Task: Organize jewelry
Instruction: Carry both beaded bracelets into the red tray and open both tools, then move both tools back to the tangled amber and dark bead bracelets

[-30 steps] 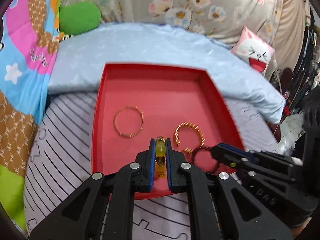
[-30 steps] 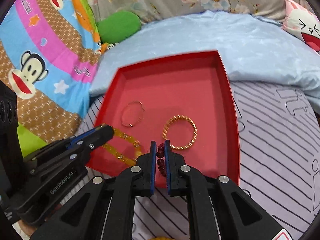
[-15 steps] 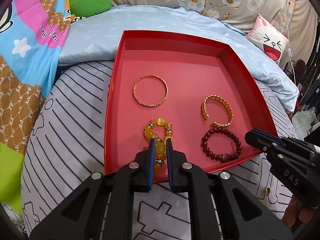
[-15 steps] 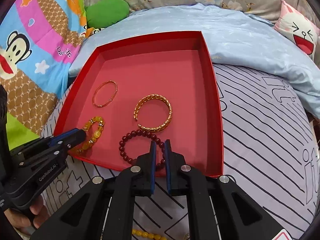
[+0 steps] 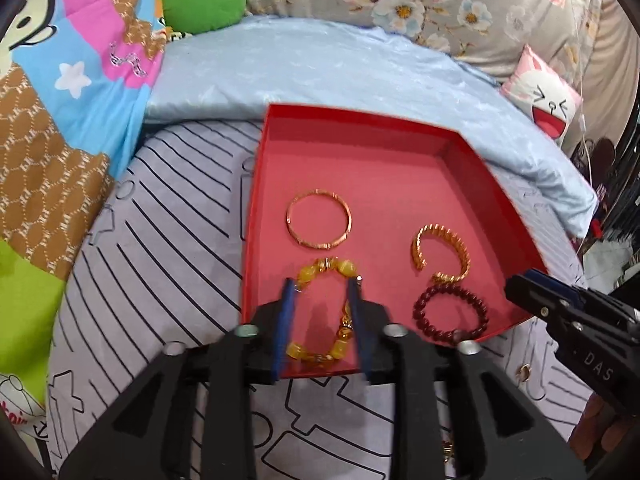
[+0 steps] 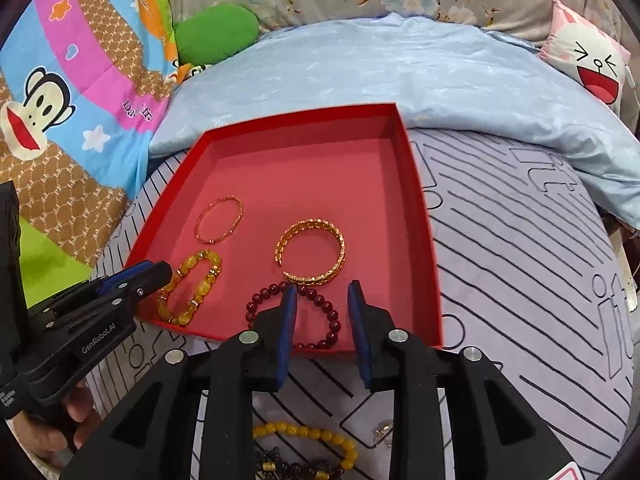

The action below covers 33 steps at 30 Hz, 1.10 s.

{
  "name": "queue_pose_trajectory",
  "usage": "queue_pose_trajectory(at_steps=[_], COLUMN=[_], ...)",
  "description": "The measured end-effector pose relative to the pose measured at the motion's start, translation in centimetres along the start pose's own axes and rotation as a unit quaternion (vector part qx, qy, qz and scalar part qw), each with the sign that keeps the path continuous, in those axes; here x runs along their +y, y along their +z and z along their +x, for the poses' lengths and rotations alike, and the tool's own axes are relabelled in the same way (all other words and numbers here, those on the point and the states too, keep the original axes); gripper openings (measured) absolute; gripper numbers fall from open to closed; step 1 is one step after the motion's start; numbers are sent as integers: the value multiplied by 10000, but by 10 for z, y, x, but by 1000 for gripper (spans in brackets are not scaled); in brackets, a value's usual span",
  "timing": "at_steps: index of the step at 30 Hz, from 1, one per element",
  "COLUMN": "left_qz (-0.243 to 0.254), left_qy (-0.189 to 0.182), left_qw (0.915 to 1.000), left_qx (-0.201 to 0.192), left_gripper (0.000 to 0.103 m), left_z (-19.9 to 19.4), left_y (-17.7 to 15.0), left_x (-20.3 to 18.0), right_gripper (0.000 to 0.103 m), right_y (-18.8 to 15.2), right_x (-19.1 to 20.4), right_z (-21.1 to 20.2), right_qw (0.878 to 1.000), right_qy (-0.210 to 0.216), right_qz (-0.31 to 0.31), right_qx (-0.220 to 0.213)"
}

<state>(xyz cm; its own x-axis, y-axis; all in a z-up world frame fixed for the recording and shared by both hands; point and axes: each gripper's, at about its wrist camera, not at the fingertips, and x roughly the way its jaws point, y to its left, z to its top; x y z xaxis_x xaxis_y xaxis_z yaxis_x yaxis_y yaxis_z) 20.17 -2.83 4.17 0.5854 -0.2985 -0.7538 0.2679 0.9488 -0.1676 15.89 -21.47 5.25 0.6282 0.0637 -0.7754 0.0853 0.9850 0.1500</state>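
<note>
A: Red tray (image 6: 424, 216) holds four bracelets; our left gripper (image 5: 322, 292) and right gripper (image 6: 322, 296) both stand spread, holding nothing.

B: We see the yellow bead strand (image 6: 316, 438) on the striped sheet (image 6: 520, 280), lying crosswise just behind our right gripper, the nearer one.

Both tools opened, bracelets released

I see a lilac bedsheet (image 6: 520, 264) with black line drawings under everything. Behind it lies a pale blue blanket (image 6: 400, 64). A green cushion (image 5: 204, 2) rests at the back left, beside a colourful monkey-print quilt (image 6: 60, 92). A pink-and-white laughing-face pillow (image 5: 548, 100) leans at the right, before a floral fabric (image 5: 420, 4).
</note>
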Motion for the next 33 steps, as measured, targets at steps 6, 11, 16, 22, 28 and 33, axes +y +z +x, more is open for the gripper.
queue_pose_trajectory(at_steps=[6,11,16,22,28,33], left_qz=[94,93,185,245,232,191], left_qy=[-5,-36,-15,-60,-94,-133], left_qw=[9996,9995,9994,9995,9997,9996], left_qx=[-261,-299,-308,-214,-20,159], left_gripper=[39,39,39,39,39,39], left_z=[-26,-43,-59,-74,-75,-73], left_y=[-2,-13,-31,-56,-79,-97], left_x=[-6,-10,-14,-19,-21,-24], right_gripper=[35,35,35,35,35,35], right_y=[-14,-34,-56,-76,-97,-106], right_x=[-10,-14,-14,-17,-15,-15], right_z=[-30,-44,-52,-56,-60,-60], right_qw=[9999,9999,9999,9998,9995,9994], right_qy=[-65,-43,-33,49,58,-61], right_qz=[-46,-63,-110,-31,-88,-161], right_qx=[-131,-67,40,182,298,290])
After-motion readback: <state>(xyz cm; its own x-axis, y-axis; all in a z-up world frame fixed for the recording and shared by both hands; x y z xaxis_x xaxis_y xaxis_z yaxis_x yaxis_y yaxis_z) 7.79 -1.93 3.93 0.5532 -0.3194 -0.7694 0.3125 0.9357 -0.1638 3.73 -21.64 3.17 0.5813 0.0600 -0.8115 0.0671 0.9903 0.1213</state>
